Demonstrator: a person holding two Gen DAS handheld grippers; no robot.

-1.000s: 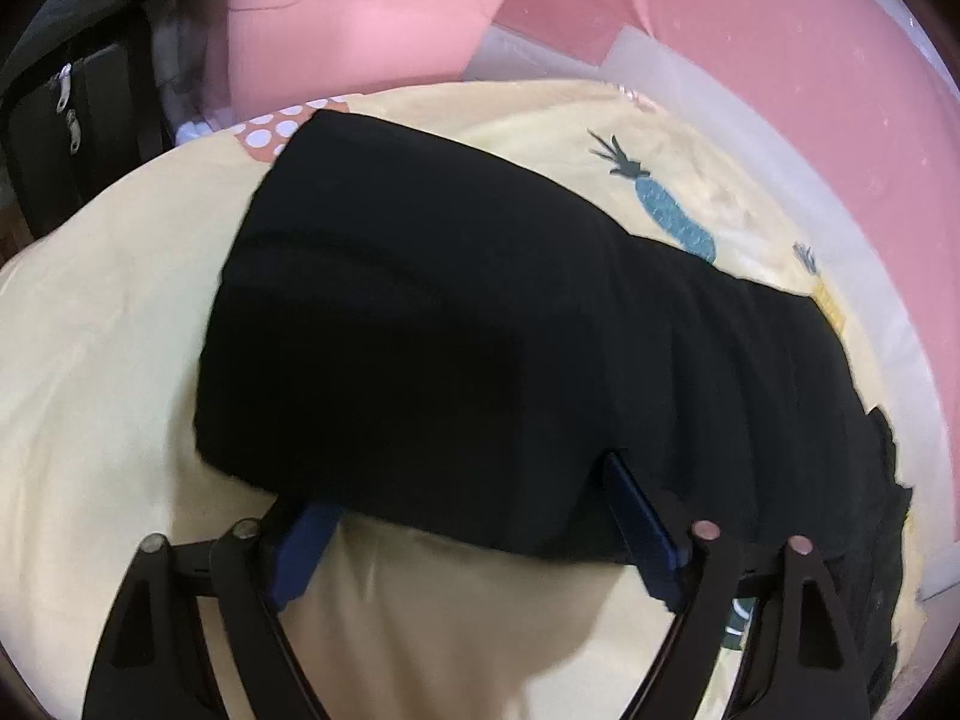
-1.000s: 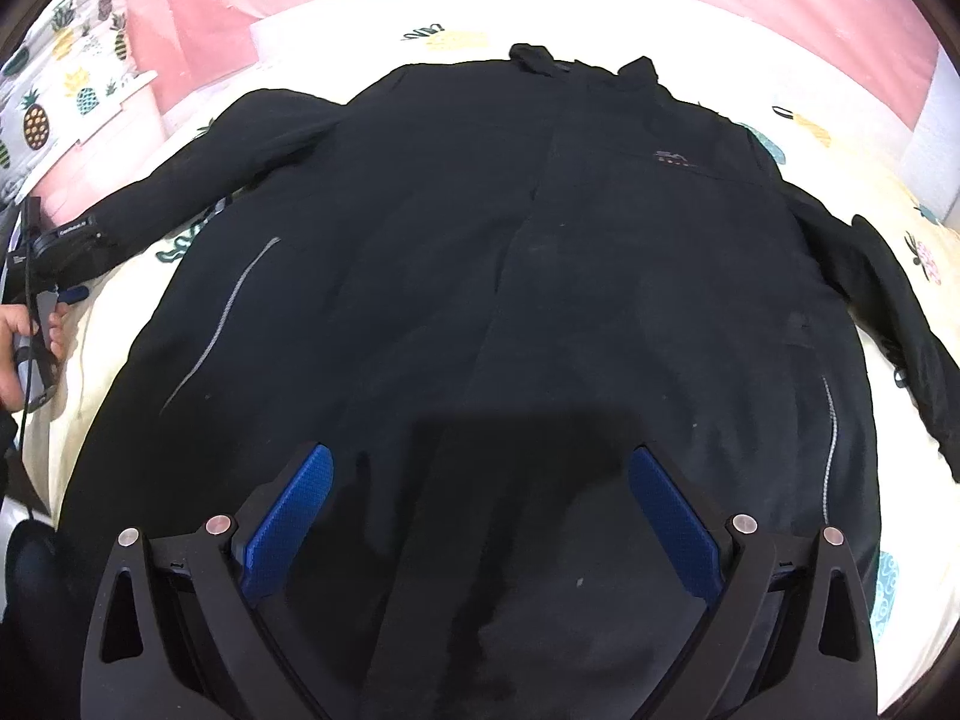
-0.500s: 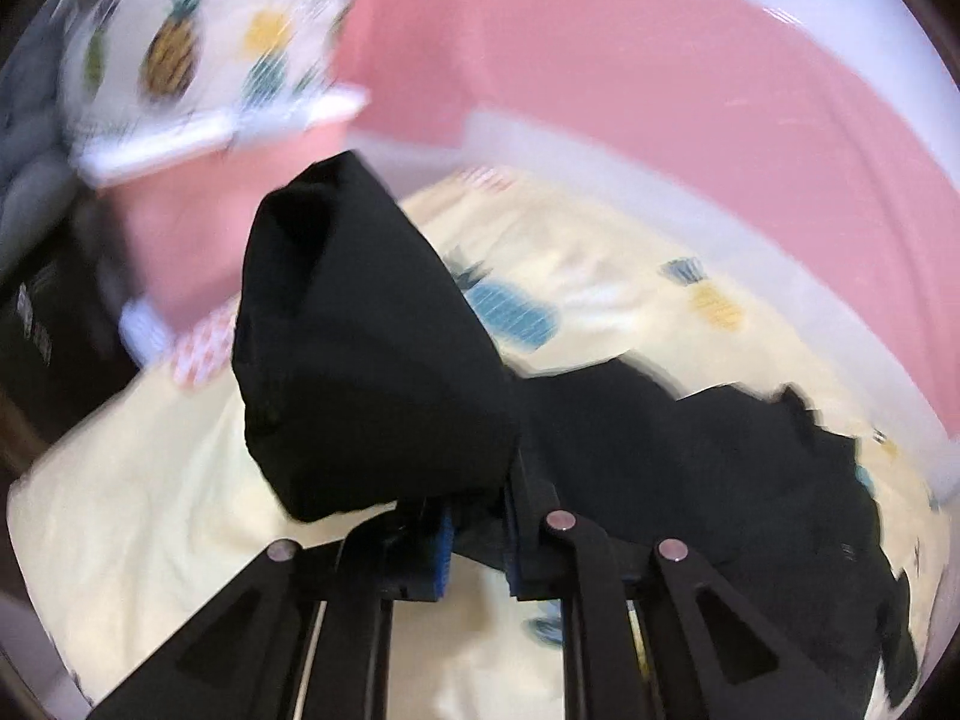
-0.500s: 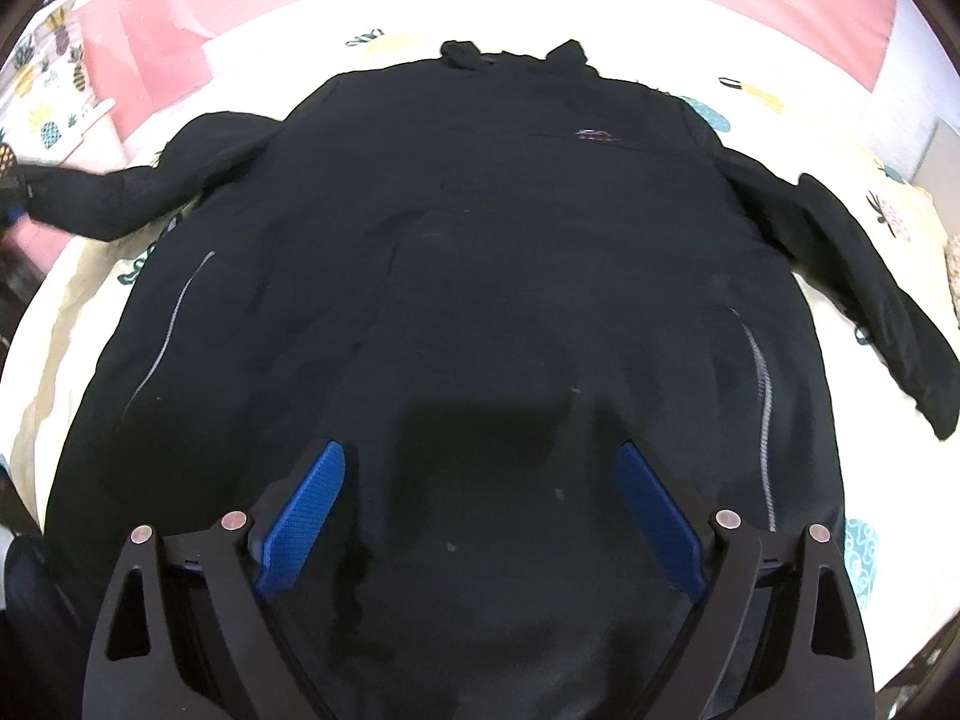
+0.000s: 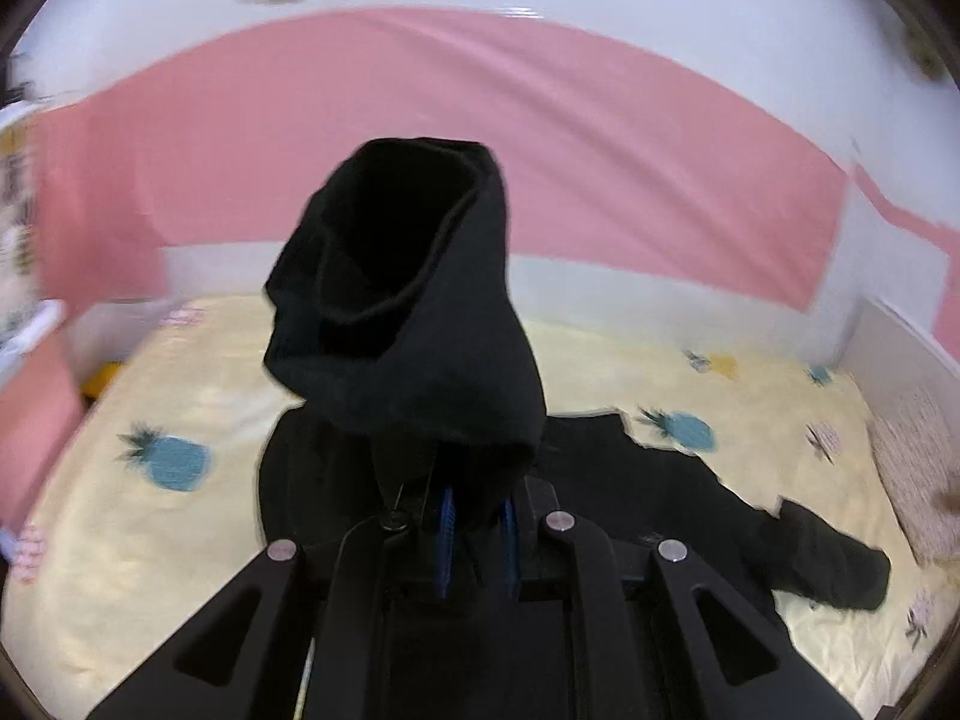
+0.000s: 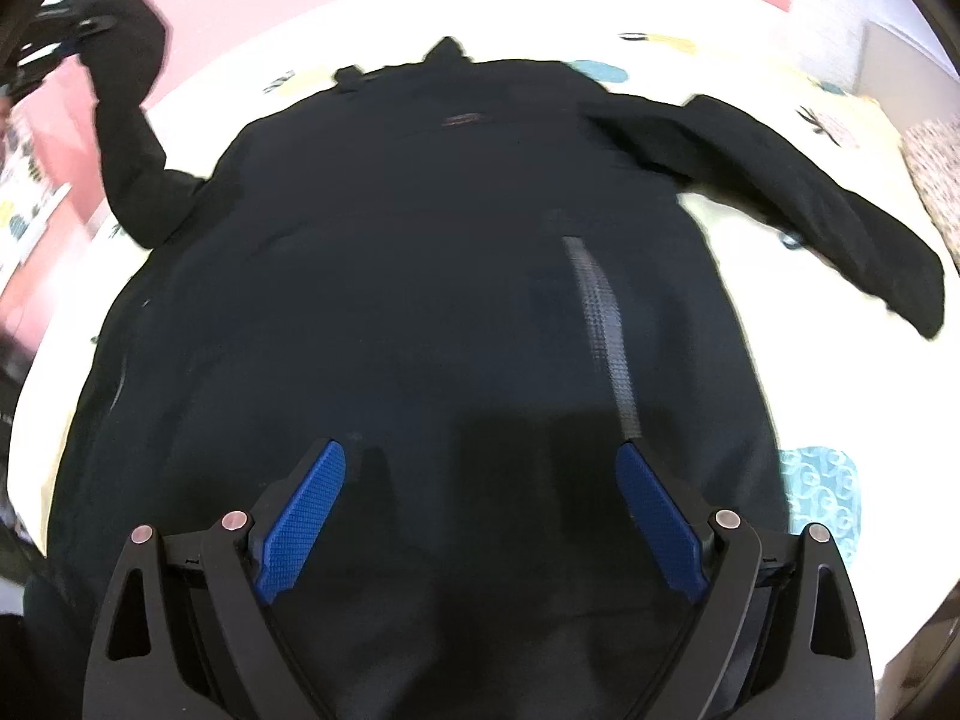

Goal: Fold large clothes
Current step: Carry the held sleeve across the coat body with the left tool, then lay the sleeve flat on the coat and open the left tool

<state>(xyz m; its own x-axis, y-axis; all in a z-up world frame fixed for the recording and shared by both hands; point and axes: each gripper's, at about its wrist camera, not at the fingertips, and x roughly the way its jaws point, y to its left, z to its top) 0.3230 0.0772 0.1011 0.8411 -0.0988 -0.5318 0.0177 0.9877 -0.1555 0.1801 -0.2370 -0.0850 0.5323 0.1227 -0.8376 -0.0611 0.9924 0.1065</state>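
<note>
A large black jacket lies spread flat on the bed, collar at the far side. My left gripper is shut on the cuff end of one black sleeve, which it holds up in the air with the cuff opening facing the camera. In the right wrist view that raised sleeve stands at the upper left with the left gripper on its end. My right gripper hangs open over the jacket's lower body, nothing between its blue pads. The other sleeve lies stretched out to the right.
The bed sheet is pale yellow with pineapple prints. A pink wall panel runs behind the bed. A patterned pillow lies at the right edge. A grey reflective strip runs down the jacket's right side.
The left gripper closed on the sleeve's cuff, lifted it off the bed and swung it round toward the jacket. The right gripper slid to the right over the jacket's lower part.
</note>
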